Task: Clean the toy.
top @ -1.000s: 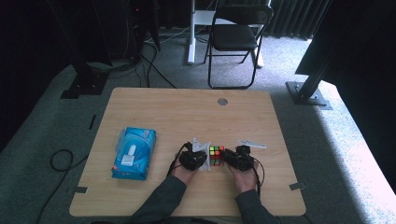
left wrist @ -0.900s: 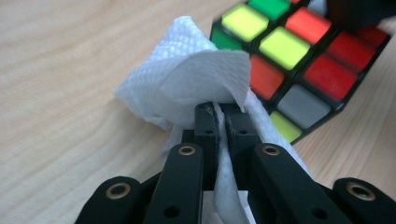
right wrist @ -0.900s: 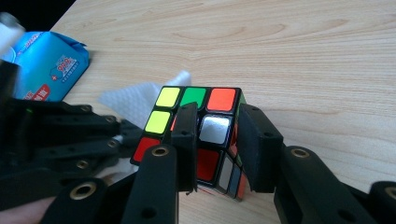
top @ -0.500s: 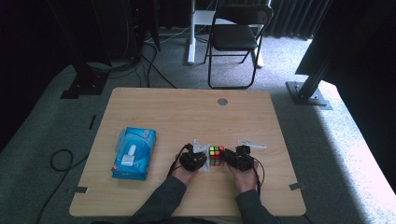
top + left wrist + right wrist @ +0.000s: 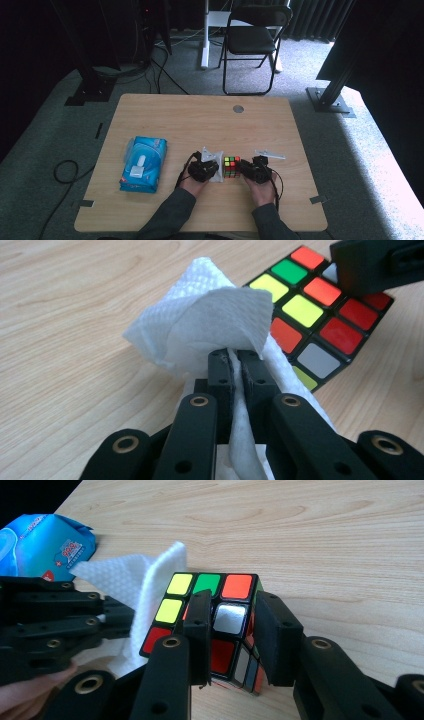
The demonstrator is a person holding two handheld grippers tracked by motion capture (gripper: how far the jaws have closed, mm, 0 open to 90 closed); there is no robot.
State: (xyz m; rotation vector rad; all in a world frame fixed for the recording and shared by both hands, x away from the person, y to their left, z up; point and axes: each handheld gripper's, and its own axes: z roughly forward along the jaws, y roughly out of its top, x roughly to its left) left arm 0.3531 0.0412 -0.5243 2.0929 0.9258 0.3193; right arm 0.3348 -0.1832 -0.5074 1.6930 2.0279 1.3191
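Left gripper view: left claw [image 5: 235, 362] pinches a white wipe [image 5: 210, 322], jaws pressed together on a fold, wipe touching the side of the puzzle cube [image 5: 320, 315]. Right gripper view: right claw [image 5: 235, 625] grips the cube [image 5: 215, 610] at one corner, jaws around it, cube resting on the desk [image 5: 325, 540]. Judgement: wiping is set up or under way; no face can be called finished. High view: cube [image 5: 231, 166] sits near the desk's front edge; the blue wipe pack [image 5: 144, 163] lies well apart to the left, with open room beyond the cube.

Grey carpet [image 5: 350, 150], black folding chair [image 5: 252, 37], perhaps dark curtains behind.
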